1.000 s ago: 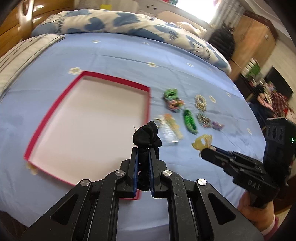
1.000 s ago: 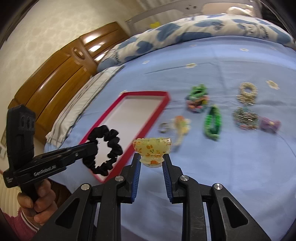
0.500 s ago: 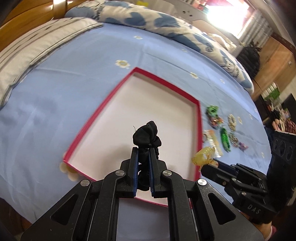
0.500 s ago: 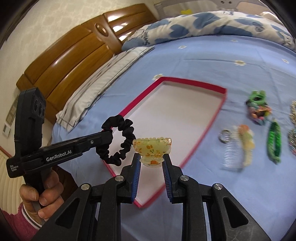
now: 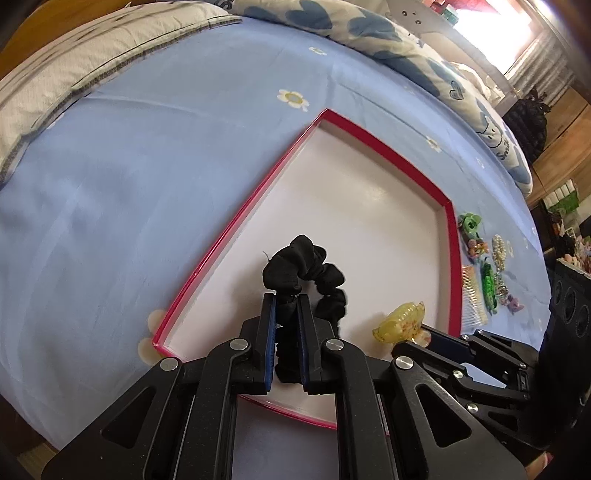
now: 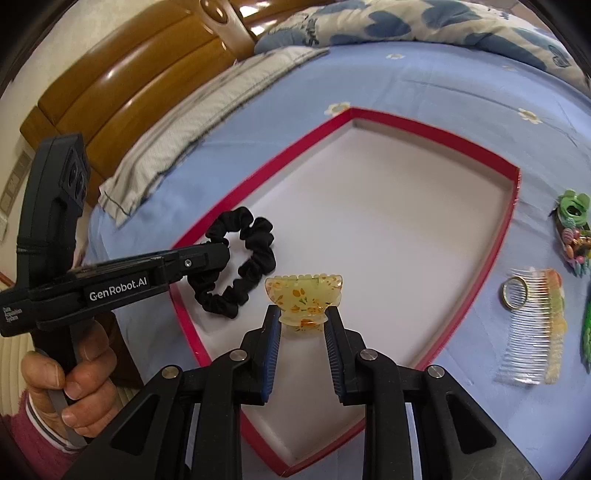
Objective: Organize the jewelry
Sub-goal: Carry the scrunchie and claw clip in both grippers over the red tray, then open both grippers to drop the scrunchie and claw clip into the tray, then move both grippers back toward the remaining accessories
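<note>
A shallow red-rimmed box point(image 5: 236, 225) with a white floor lies on the blue bedsheet; it also shows in the right wrist view point(image 6: 513, 173). My left gripper point(image 5: 286, 299) is shut on a black scrunchie point(image 5: 306, 266) and holds it over the box's near left part; the scrunchie also shows in the right wrist view point(image 6: 255, 254). My right gripper point(image 6: 303, 314) is shut on a yellow flowered hair claw point(image 6: 304, 295) over the box's near side; the claw also shows in the left wrist view point(image 5: 400, 323).
Right of the box lie a clear comb point(image 6: 532, 325), a gold ring point(image 6: 514, 292), a green clip point(image 6: 572, 210), a bead bracelet point(image 5: 498, 251) and other small pieces. A pillow point(image 6: 207, 110), a folded quilt point(image 5: 369, 33) and a wooden headboard point(image 6: 129, 85) are beyond.
Both grippers have moved left and lower over the box with their items. The scrunchie and the claw now hang above the box's white floor near its front corner.
</note>
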The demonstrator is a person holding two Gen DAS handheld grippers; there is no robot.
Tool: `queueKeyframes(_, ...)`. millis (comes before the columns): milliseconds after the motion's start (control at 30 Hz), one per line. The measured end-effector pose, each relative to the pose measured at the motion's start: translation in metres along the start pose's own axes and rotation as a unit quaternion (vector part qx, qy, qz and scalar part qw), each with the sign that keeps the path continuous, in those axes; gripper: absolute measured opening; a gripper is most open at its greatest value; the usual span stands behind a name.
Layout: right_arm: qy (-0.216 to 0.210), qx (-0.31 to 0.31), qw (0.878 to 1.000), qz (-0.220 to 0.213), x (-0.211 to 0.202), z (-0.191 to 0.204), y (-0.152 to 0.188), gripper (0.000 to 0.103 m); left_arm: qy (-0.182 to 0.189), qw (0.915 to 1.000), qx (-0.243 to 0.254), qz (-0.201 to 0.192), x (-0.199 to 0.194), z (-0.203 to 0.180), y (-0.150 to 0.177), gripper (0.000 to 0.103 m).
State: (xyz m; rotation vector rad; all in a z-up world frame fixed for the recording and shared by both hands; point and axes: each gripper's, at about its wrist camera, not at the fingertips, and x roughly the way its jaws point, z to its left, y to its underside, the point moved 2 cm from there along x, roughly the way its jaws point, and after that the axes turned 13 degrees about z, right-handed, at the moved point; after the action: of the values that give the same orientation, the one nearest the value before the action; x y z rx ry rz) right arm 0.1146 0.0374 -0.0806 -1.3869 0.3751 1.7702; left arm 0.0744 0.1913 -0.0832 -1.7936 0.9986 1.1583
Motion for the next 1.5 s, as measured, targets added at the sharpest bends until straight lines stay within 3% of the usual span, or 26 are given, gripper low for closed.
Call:
queueKeyframes(233, 0.001, -0.004, 1.000, 0.017, 0.010, 0.000, -0.002, 0.028, -0.014, 0.9999, 0.003, 0.005, 0.002, 0.003, 0.002, 0.012)
queueKeyframes(533, -0.001, -0.004, 1.000, 0.017, 0.007, 0.000, 0.000, 0.029, -0.013, 0.9999, 0.001, 0.008, -0.003, -0.001, 0.002, 0.031)
queueKeyframes(900, -0.005, 0.009, 1.000, -0.017, -0.028, -0.005, 0.019, 0.035, 0.000, 0.9998, 0.007, -0.016, -0.034, -0.013, 0.007, 0.037)
queueKeyframes(1500, 0.034, 0.149, 0.983, -0.097, -0.117, -0.104, 0.103, 0.039, 0.022, 0.9951, 0.096, -0.002, -0.028, -0.113, 0.015, 0.038)
